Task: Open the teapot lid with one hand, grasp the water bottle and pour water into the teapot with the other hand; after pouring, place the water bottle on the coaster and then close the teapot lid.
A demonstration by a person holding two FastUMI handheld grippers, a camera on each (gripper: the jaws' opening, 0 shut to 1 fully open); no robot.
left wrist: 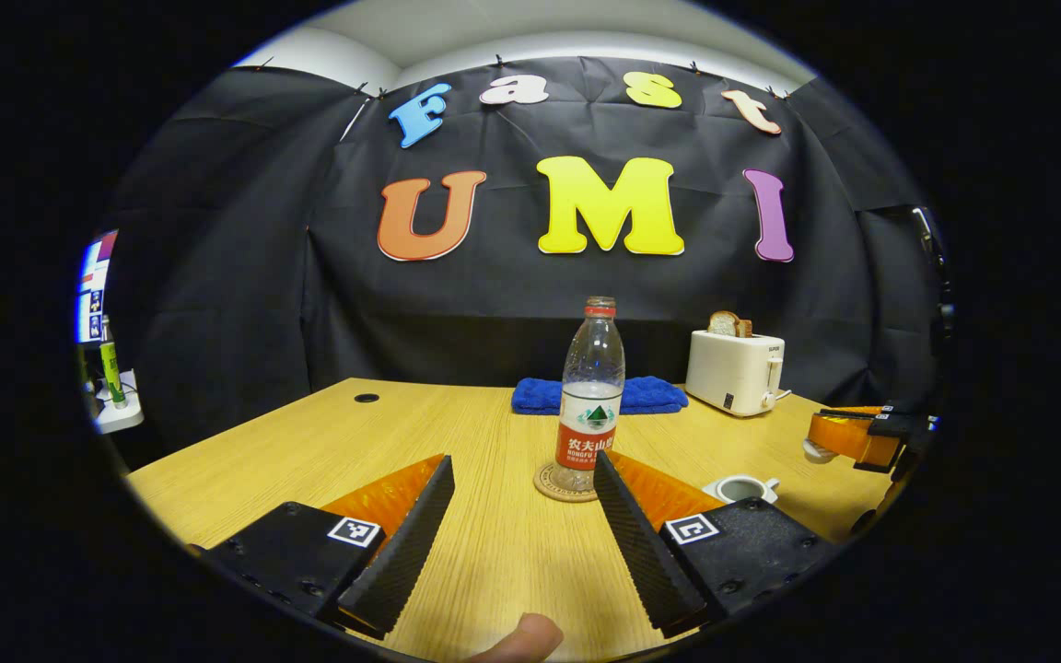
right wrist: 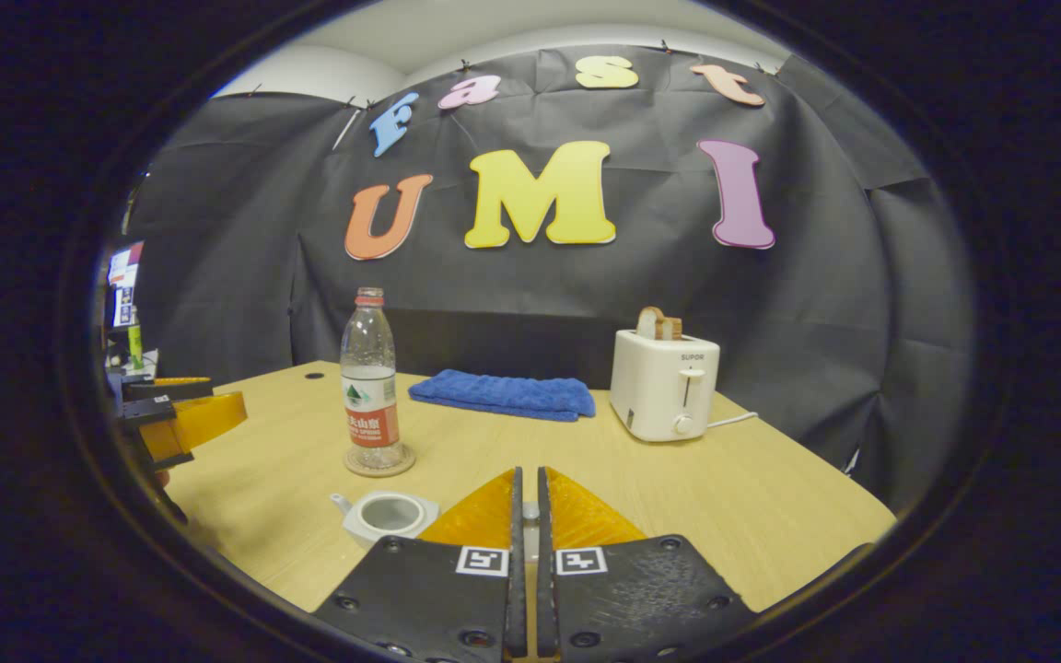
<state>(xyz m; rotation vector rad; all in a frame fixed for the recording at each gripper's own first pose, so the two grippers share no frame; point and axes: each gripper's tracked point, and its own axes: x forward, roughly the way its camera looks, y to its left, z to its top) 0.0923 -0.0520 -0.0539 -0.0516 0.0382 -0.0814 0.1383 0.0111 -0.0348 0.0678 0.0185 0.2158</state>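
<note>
Teapot [right wrist: 385, 516] sits open-topped on the wooden table [right wrist: 752, 488], just in front of the coaster [right wrist: 379, 461] — its mouth is bare, no lid on it. Water bottle [left wrist: 591, 391] stands upright on that coaster, uncapped as far as I can see, well in front of the blue cloth [left wrist: 650, 394] and the toaster [left wrist: 735, 371] at the back. Left gripper [left wrist: 521, 511] is spread wide and holds nothing, its fingers framing the bottle from the near side without touching it. Right gripper [right wrist: 527, 511] hovers just beside the teapot with fingers nearly together; something pale shows in the slit between them — likely the lid's knob, though I can't be sure. By my reading the lid is off and the bottle grab is the step in hand. Next move calls for the left gripper to slide forward level, straddle the bottle at the label and close gently without tipping it.
</note>
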